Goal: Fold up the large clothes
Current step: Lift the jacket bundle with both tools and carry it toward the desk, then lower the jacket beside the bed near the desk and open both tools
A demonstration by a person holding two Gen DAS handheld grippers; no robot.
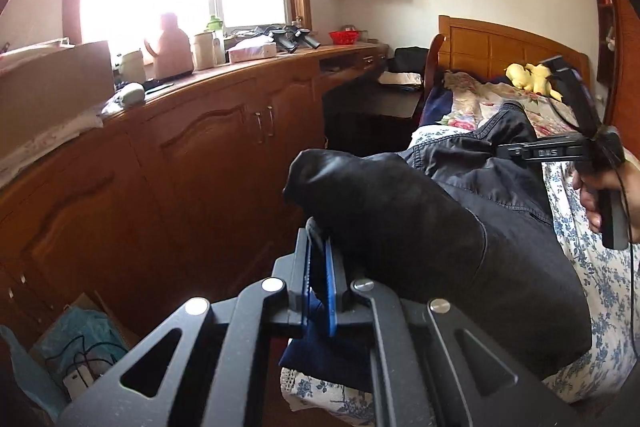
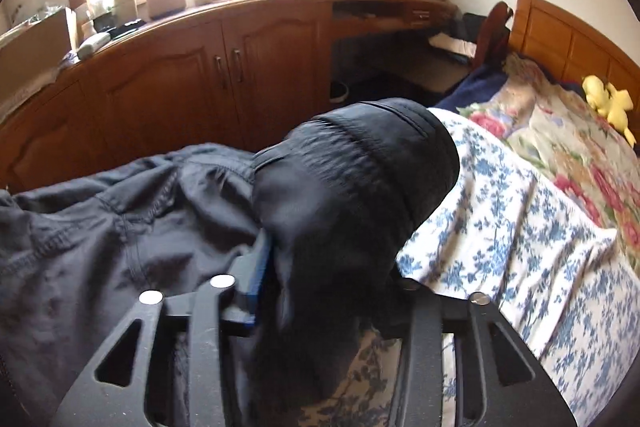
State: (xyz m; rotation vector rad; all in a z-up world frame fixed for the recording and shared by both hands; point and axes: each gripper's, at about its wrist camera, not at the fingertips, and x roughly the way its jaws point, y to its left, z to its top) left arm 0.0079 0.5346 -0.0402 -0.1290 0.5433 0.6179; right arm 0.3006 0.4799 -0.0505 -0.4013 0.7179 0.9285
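Spanning the blue-flowered white bed sheet (image 2: 500, 227), the large dark grey cloth garment (image 1: 500, 195) runs lengthwise between both tools: left gripper (image 1: 318, 267) clamped shut on one bunched end, right gripper (image 2: 320, 291) half-parted around the other.

We've got the jacket (image 2: 120, 227) spread on the bed (image 2: 520, 227), its cuff (image 2: 356, 187) bunched over our right gripper (image 2: 332, 279), draped right across the fingers. Left of those fingers lies the jacket's body; to their right, bare bedsheet. Ahead of the fingertips runs the cabinet (image 2: 180, 87) with clutter on its counter, window behind. Over on the left gripper (image 1: 320, 283), a sleeve (image 1: 400, 227) sits pinched between the fingers, trailing off to their right onto the bed, where the plush toy (image 1: 528, 75) lies far ahead by the headboard (image 1: 500, 47).
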